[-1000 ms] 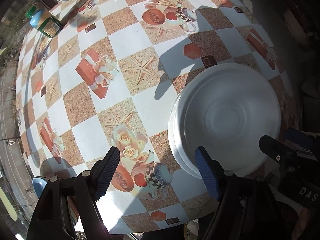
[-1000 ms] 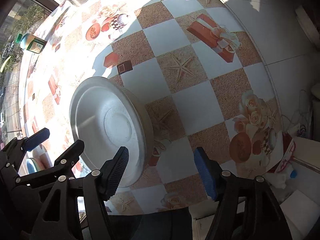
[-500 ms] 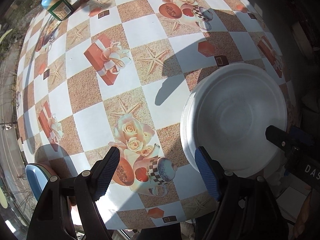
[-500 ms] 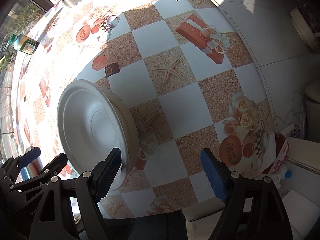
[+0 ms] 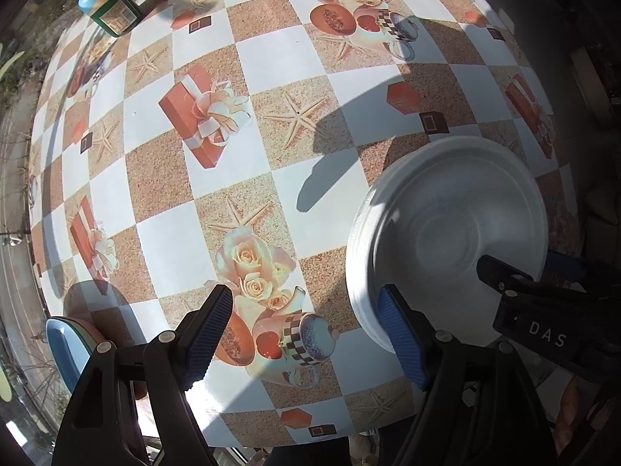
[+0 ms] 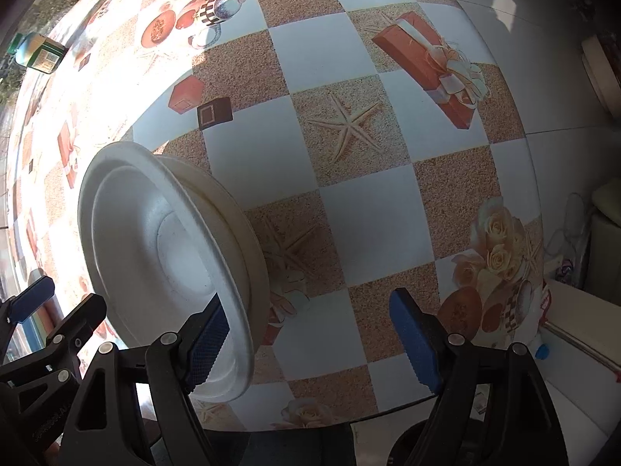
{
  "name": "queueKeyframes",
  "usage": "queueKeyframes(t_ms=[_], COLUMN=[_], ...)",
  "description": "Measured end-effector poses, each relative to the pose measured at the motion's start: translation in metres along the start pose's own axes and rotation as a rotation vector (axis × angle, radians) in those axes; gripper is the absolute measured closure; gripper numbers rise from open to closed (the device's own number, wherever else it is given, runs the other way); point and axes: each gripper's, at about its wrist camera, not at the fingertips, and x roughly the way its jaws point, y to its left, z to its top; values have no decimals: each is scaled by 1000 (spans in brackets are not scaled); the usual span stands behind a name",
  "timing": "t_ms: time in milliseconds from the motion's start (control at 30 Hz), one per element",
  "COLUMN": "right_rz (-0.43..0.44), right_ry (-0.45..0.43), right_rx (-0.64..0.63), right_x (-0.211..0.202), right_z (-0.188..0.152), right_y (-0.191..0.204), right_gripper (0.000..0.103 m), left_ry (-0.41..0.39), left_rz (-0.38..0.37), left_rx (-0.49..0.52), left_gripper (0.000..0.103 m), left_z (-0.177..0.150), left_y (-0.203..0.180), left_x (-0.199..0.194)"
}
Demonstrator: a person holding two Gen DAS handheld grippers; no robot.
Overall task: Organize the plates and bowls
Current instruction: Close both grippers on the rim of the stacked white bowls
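Note:
A white foam bowl stacked on a cream plate (image 5: pixel 450 233) sits on the patterned table near its front right edge; it also shows in the right wrist view (image 6: pixel 167 256), where the bowl and the plate rim under it are both visible. My left gripper (image 5: pixel 306 330) is open and empty, its right finger over the bowl's near left rim. My right gripper (image 6: pixel 310 334) is open and empty, its left finger over the stack's near right rim. A blue plate (image 5: pixel 64 345) lies at the table's front left edge, partly hidden by my left gripper.
A green-capped bottle (image 5: pixel 106 6) stands at the far left of the table (image 5: pixel 217 178); it also shows in the right wrist view (image 6: pixel 37 52). The table's front edge is just below both grippers. Floor and white boxes (image 6: pixel 574 349) lie to the right.
Both grippers have moved closer to the white stack. The right gripper's left finger now overlaps its rim. The stack itself has not moved.

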Motion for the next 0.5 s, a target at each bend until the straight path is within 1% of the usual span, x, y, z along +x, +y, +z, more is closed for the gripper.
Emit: queueKeyframes(t_ms=[200, 500], right_rz=[-24, -21], right_ry=[34, 45], right_rx=[-33, -42], right_x=[21, 35], right_z=[9, 14], right_y=[5, 6], right_gripper=[21, 21], left_ry=[1, 12], left_rz=[14, 26], left_rx=[-6, -11], left_gripper=[22, 22], left_z=[4, 13], left_y=[0, -5], left_x=[7, 21])
